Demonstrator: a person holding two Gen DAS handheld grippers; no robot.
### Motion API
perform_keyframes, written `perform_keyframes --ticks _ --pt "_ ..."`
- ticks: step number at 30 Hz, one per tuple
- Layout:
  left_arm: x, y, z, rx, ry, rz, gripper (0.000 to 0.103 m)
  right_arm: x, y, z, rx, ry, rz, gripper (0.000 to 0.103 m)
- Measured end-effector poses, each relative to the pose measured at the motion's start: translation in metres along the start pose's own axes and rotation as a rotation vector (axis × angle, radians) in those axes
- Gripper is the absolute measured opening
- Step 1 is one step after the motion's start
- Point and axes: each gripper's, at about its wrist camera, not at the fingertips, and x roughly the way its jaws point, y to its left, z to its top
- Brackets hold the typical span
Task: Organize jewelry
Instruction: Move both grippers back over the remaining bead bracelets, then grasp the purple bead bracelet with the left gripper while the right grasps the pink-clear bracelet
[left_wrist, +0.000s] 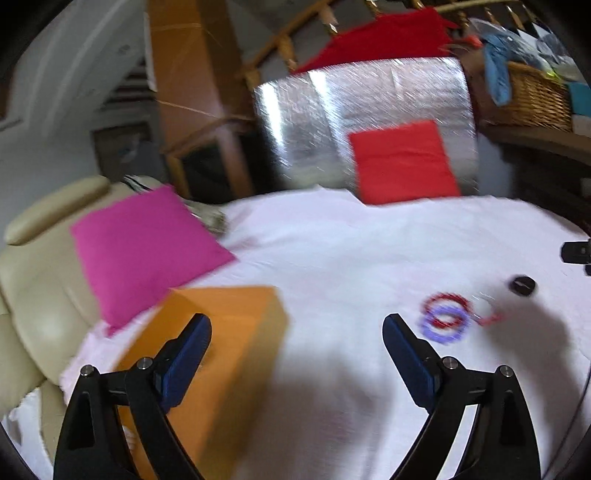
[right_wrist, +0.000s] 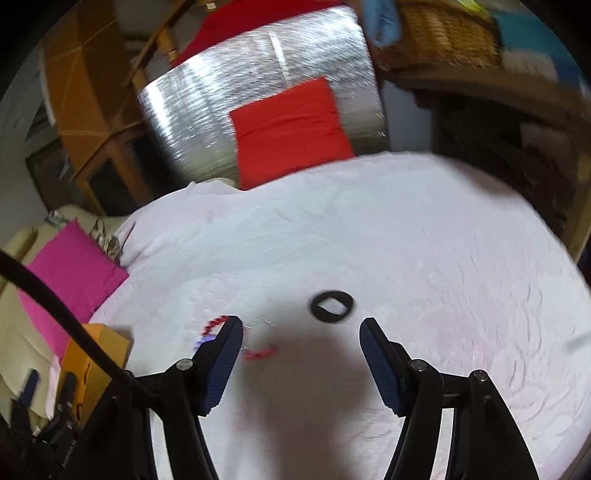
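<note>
An orange box (left_wrist: 207, 354) lies on the white cloth, partly under my left gripper's left finger. My left gripper (left_wrist: 297, 332) is open and empty above the cloth. To its right lie a red beaded bracelet (left_wrist: 447, 308) overlapping a purple one (left_wrist: 445, 326), a small red piece (left_wrist: 491, 318) and a black ring (left_wrist: 522, 285). My right gripper (right_wrist: 301, 332) is open and empty, just short of the black ring (right_wrist: 331, 302). The red bracelet (right_wrist: 214, 324) and the red piece (right_wrist: 260, 352) show beside its left finger. The orange box (right_wrist: 94, 354) is at far left.
A pink cushion (left_wrist: 144, 251) rests on a cream armchair (left_wrist: 33, 295) left of the cloth-covered table (left_wrist: 332, 258). A red cushion (left_wrist: 402, 162) leans on a silver foil panel (left_wrist: 332, 110) behind. A wicker basket (left_wrist: 535, 96) sits at the back right. A black cable (right_wrist: 62, 314) crosses the left.
</note>
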Motion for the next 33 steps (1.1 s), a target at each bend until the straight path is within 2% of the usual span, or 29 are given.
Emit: perform_keyframes --ticks 6,10,14,18,21,24,28,33 --pt "0.015 -0.032 0.002 0.062 0.042 -0.073 0.094 0.022 -0.055 0.007 0.195 0.097 0.1 0.069" --pt "0.029 -0.037 0.003 0.015 0.096 -0.171 0.094 0.027 -0.082 0.008 0.263 0.126 0.119 0.069" --pt "0.042 -0.038 0.0 -0.055 0.144 -0.215 0.094 0.039 -0.094 0.007 0.302 0.169 0.131 0.069" --pt "0.061 -0.048 0.003 -0.098 0.197 -0.335 0.094 0.049 -0.091 0.004 0.308 0.2 0.15 0.069" --pt "0.07 -0.066 0.002 -0.045 0.22 -0.361 0.094 0.054 -0.084 0.002 0.292 0.21 0.157 0.069" --pt "0.081 -0.08 0.002 -0.033 0.251 -0.415 0.094 0.06 -0.074 -0.002 0.265 0.229 0.156 0.069" --pt "0.101 -0.094 -0.001 -0.005 0.303 -0.416 0.094 0.066 -0.067 -0.003 0.251 0.234 0.14 0.069" --pt "0.119 -0.092 -0.004 -0.039 0.337 -0.437 0.094 0.072 -0.064 -0.004 0.263 0.238 0.13 0.069"
